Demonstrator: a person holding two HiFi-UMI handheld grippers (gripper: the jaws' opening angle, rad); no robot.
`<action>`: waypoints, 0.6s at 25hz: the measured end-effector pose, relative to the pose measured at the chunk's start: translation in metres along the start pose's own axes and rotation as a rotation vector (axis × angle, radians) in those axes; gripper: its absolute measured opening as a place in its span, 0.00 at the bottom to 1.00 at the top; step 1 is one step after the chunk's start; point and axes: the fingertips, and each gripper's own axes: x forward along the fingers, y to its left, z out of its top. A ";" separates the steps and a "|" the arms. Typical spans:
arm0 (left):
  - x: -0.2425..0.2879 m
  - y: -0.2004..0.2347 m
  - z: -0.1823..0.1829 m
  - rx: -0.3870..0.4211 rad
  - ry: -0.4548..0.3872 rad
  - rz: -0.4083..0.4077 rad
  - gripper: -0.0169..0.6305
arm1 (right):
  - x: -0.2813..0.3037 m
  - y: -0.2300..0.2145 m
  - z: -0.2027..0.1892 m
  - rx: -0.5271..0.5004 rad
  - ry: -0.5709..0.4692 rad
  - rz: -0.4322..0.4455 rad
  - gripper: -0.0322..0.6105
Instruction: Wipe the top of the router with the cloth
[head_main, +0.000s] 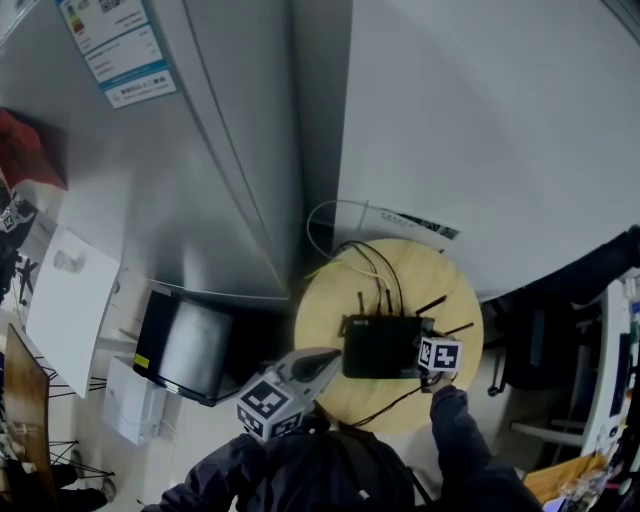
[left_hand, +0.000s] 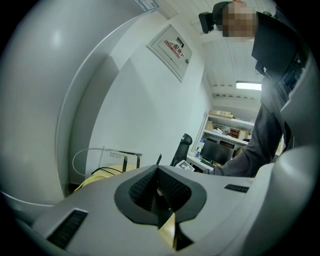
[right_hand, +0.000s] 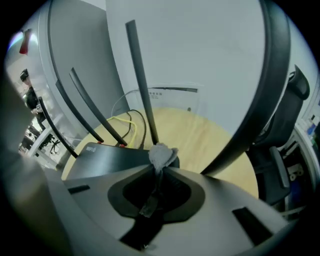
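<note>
Holding a small grey cloth (right_hand: 161, 155) tight between its closed jaws, the right gripper (head_main: 430, 352) is at the near right corner of the black router (head_main: 380, 345). The router lies in the middle of the round wooden table (head_main: 325, 300). The left gripper (head_main: 332, 359) hovers just left of the router, its jaws closed on nothing.

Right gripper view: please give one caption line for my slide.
The right claw shut on a small grey cloth by the flat black router on a round wooden table.
</note>
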 end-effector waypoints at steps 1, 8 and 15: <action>-0.001 0.000 0.000 0.001 -0.005 0.004 0.01 | 0.000 0.001 0.001 0.000 -0.003 0.001 0.16; -0.016 0.002 -0.001 -0.005 -0.016 0.047 0.01 | -0.010 0.092 0.013 -0.064 -0.042 0.195 0.16; -0.032 -0.001 0.000 -0.015 -0.032 0.077 0.01 | -0.007 0.224 -0.003 -0.187 0.011 0.376 0.16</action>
